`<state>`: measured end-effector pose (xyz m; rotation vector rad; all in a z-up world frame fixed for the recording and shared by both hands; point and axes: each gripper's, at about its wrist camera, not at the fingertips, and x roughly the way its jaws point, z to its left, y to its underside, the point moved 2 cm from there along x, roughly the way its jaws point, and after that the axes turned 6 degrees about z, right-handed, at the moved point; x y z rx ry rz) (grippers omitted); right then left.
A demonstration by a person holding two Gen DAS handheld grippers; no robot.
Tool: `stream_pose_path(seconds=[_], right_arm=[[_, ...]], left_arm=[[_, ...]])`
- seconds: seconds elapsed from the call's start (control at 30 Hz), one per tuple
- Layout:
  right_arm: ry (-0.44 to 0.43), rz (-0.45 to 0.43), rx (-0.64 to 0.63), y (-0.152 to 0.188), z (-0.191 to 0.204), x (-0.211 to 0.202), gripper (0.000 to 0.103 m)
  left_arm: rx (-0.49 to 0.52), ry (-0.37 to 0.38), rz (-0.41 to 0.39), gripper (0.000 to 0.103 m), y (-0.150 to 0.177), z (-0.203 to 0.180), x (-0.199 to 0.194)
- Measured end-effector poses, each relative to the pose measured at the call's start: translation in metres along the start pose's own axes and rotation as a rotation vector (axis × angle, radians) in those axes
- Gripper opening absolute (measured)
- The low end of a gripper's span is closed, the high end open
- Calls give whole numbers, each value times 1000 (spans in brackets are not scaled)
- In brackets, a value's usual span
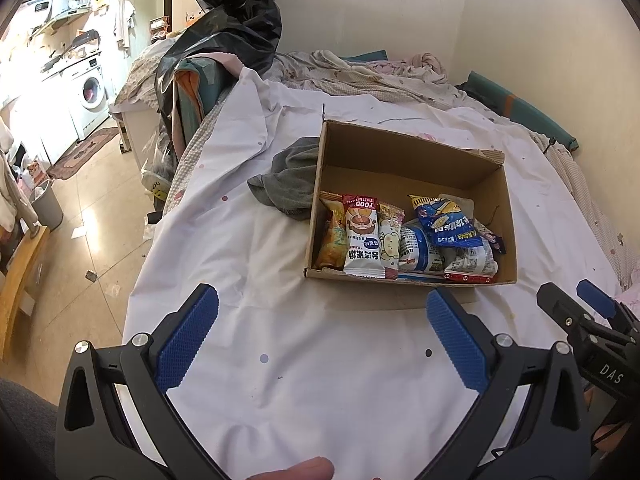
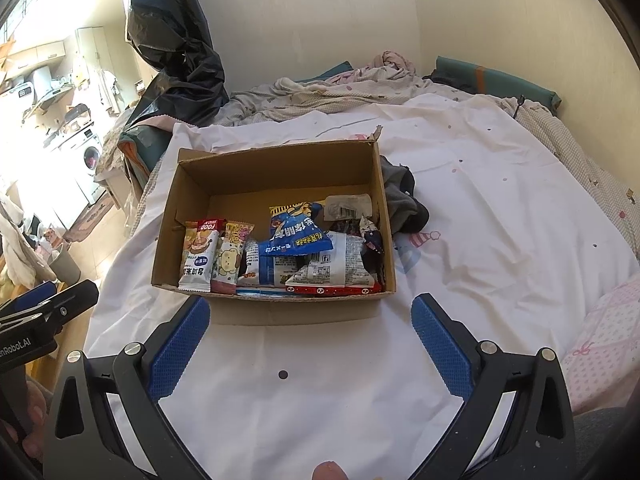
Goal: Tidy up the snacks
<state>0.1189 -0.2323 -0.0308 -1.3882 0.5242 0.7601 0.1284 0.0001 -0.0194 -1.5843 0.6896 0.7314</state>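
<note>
An open cardboard box (image 1: 400,152) (image 2: 280,164) sits on a white bed sheet. Several snack packets lie in its near half: a white and red rice cake packet (image 1: 362,236) (image 2: 199,256), a bear-print packet (image 1: 390,240) (image 2: 230,258) and a blue packet (image 1: 444,220) (image 2: 296,228) on top of others. My left gripper (image 1: 322,312) is open and empty, hovering over the sheet in front of the box. My right gripper (image 2: 310,320) is open and empty, just in front of the box's near wall. Each gripper shows at the edge of the other's view.
A grey cloth (image 1: 292,180) (image 2: 404,196) lies against one side of the box. Crumpled bedding (image 2: 340,88) and a black plastic bag (image 1: 236,28) are at the back. The bed's left edge drops to a tiled floor (image 1: 92,240) with a bin.
</note>
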Motion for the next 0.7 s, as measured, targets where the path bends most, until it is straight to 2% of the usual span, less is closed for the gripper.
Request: stream_pose_path(seconds=[0.7], right_arm=[[-1, -5, -4, -2, 1, -4, 103]], left_arm=[[-2, 3, 7, 103, 1, -2, 2]])
